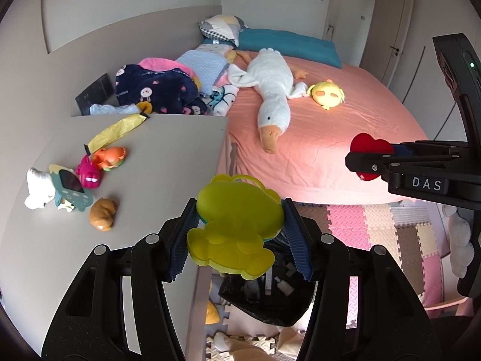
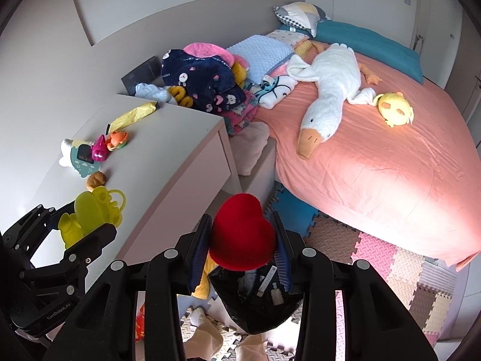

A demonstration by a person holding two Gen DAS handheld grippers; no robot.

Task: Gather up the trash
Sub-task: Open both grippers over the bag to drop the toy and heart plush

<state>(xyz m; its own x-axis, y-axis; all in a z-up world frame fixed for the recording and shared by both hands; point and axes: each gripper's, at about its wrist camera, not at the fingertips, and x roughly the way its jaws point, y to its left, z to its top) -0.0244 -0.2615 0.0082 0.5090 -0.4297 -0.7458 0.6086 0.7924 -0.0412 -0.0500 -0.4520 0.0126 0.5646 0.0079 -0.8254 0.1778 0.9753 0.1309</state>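
While the left claw [image 1: 239,234] gripped a yellow frog-shaped toy [image 1: 233,222] between its blue pads, the right claw [image 2: 242,248] was closed on a red heart plush [image 2: 242,236]; both hung over a black trash bag [image 2: 255,303] open on the foam floor mats [image 2: 390,258], just beside the near right edge of the grey tabletop [image 1: 156,162]. On the tabletop's far left lay a yellow wrapper [image 1: 118,131], an orange toy [image 1: 109,158], a magenta toy [image 1: 88,176] and a brown figure [image 1: 103,213]. To the right stood a bed [image 1: 345,138] with a pink sheet, carrying a white goose plush [image 1: 272,90] and heaped blankets [image 1: 159,87]
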